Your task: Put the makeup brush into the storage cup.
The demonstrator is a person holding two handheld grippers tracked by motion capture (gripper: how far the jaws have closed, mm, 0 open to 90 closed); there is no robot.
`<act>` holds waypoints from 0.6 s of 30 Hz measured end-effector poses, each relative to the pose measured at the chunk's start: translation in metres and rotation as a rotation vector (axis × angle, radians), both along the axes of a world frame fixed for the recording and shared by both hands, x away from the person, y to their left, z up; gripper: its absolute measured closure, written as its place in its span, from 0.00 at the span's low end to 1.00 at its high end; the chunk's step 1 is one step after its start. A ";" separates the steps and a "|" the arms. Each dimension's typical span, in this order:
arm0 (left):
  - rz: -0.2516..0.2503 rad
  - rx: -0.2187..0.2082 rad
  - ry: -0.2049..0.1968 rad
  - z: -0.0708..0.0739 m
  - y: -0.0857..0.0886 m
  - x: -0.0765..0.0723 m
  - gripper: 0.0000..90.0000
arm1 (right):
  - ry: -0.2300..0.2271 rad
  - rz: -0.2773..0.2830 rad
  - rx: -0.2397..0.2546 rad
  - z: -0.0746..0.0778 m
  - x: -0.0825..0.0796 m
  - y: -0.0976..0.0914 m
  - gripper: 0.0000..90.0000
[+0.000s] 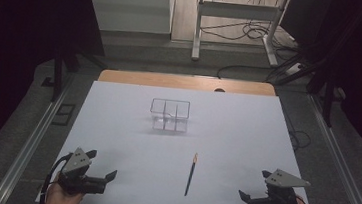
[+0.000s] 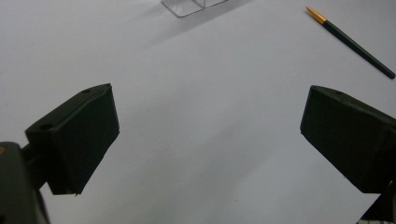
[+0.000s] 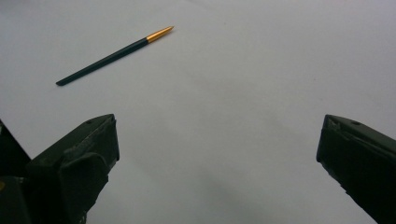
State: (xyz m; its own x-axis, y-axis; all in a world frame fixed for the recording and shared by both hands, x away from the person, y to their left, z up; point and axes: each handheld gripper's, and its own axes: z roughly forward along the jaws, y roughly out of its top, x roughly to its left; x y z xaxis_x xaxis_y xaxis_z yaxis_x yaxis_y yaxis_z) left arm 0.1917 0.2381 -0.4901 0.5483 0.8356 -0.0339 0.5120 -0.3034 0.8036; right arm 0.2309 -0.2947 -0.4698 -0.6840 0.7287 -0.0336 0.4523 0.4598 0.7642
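Note:
A slim dark green brush point(image 1: 191, 174) with a gold tip lies on the white table point(image 1: 116, 126), near its front edge and a little right of centre. Behind it stands a clear box point(image 1: 169, 115) divided into compartments. My left gripper point(image 1: 101, 164) rests open at the front left corner, well left of the brush. My right gripper point(image 1: 254, 184) rests open at the front right, well right of it. In the left gripper view the gripper point(image 2: 210, 126) holds nothing; the brush point(image 2: 350, 42) lies far right and the box's corner point(image 2: 191, 5) at the top. In the right gripper view the gripper point(image 3: 217, 154) is empty; the brush point(image 3: 114, 55) lies upper left.
A strip of wooden tabletop point(image 1: 186, 82) shows beyond the white sheet. Metal rails point(image 1: 29, 142) run along both sides of the table. Behind it stand a white frame's legs point(image 1: 197, 28) and loose cables point(image 1: 256, 31) on the floor.

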 end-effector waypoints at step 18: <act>0.006 -0.037 0.004 -0.001 0.005 0.002 0.02 | 0.024 -0.030 -0.017 -0.003 0.001 0.002 0.00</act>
State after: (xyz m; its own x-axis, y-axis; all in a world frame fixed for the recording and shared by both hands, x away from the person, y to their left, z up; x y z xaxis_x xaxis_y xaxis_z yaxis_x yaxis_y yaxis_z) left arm 0.1939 0.2429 -0.4909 0.5432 0.8369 -0.0670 0.5169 -0.2705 0.8122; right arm 0.2323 -0.2930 -0.4727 -0.6623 0.7486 -0.0302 0.4844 0.4585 0.7451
